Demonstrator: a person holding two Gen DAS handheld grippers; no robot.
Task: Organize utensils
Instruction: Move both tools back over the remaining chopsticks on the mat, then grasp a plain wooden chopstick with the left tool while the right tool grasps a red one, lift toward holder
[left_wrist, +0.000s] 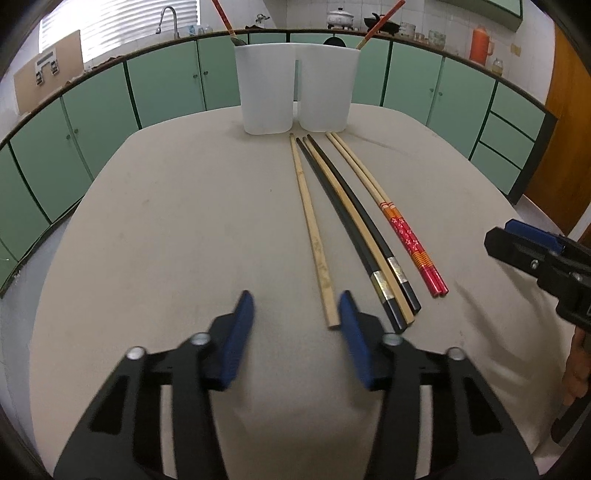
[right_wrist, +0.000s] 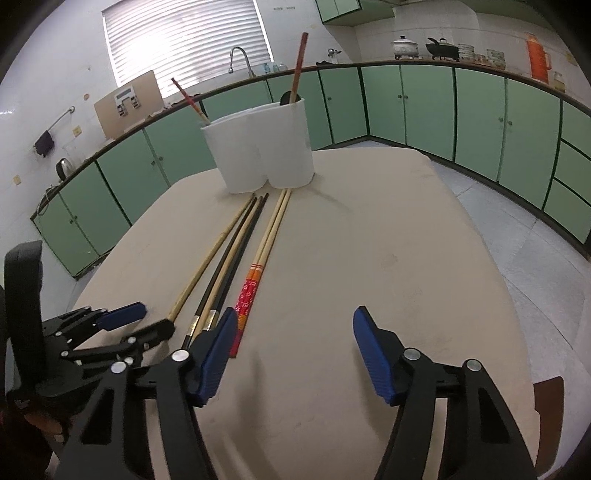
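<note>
Both grippers, left (left_wrist: 295, 317) & right (right_wrist: 293, 325), gape empty; chopsticks (left_wrist: 343, 206) look light, stiff, slippery — pinch near thick ends.

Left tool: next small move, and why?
Probably ease the left tool a little to its right and down over the near end of the lone pale chopstick. The tool is open and empty, and that end lies just inside its right finger. The chopstick lies apart from the others, so it looks the easiest pick for the white holder.
</note>
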